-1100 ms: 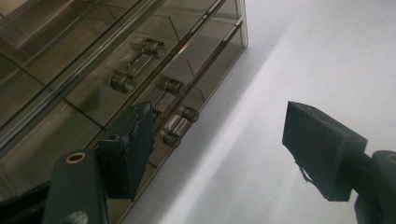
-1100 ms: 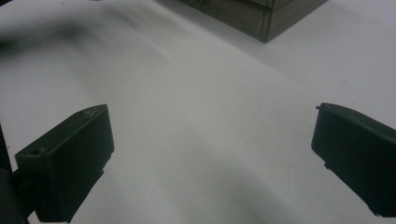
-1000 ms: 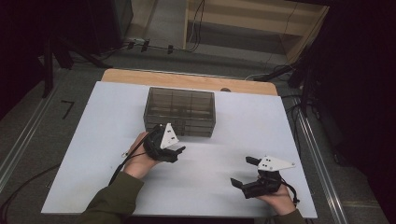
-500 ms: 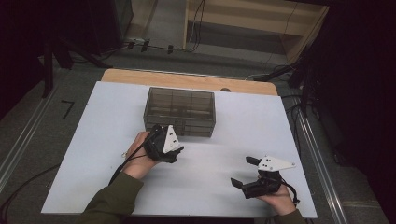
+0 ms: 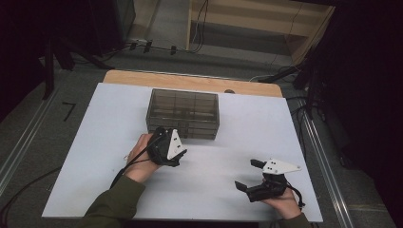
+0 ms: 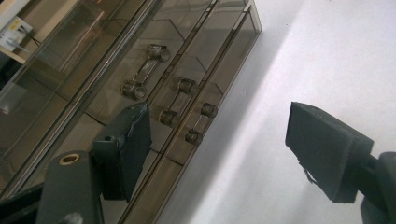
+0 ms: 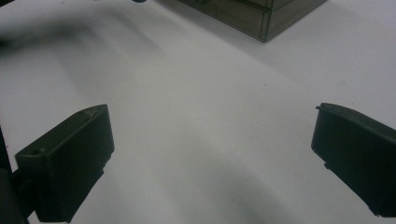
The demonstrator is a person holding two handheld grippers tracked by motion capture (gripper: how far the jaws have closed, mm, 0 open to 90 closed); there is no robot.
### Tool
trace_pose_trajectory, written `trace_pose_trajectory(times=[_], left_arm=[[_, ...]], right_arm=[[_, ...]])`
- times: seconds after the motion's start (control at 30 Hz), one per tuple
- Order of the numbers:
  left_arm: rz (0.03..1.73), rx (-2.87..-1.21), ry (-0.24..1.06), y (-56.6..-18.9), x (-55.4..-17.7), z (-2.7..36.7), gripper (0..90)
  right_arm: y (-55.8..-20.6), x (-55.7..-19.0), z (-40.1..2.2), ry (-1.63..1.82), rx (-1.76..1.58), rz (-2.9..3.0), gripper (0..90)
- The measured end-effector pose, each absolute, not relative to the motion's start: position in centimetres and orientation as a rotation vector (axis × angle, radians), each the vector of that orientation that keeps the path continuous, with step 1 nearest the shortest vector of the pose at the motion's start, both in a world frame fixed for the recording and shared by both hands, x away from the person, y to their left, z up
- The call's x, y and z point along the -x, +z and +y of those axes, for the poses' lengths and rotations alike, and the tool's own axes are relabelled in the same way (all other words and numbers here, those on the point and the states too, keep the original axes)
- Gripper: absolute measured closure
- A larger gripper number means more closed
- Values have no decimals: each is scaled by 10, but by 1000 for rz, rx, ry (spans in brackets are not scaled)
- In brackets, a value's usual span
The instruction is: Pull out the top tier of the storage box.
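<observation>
On the white surface (image 5: 95, 142), my left hand-held gripper (image 6: 219, 135) gapes empty before the smoked drawer box (image 5: 183, 113), its long axis crosswise, handles facing me; my right hand-held gripper (image 7: 210, 154) is open too.

Each hand carries a black gripper. The left gripper (image 5: 167, 148) has a pale grey three-cornered plate on top, and a thin black cable trails from it back along the forearm. The right gripper (image 5: 250, 175) wears the same kind of plate, dotted with small dark holes, and its own black cable loops by the wrist. Their jaws end in blocky black pads (image 7: 70, 158) with a small screw hole. The left sleeve (image 5: 111, 204) is olive green.
</observation>
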State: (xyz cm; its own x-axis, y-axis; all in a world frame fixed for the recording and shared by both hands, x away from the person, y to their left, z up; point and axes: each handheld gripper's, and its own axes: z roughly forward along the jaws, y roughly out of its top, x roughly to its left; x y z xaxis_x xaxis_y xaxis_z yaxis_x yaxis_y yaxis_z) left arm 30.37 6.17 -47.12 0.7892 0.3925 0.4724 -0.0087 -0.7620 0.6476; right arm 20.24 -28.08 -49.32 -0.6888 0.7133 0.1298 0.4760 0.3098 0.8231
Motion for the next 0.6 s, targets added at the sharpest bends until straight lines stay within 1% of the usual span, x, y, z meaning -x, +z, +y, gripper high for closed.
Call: trace_pose_trajectory(times=[0.43, 0.6], left_arm=[[222, -2352, 883, -472, -301, 60, 218], [215, -2352, 896, -473, -300, 60, 213]], right_arm=[[-493, -202, -280, 1318, -1078, 2320, 0], [-493, -202, -281, 1315, -1077, 2319, 0]])
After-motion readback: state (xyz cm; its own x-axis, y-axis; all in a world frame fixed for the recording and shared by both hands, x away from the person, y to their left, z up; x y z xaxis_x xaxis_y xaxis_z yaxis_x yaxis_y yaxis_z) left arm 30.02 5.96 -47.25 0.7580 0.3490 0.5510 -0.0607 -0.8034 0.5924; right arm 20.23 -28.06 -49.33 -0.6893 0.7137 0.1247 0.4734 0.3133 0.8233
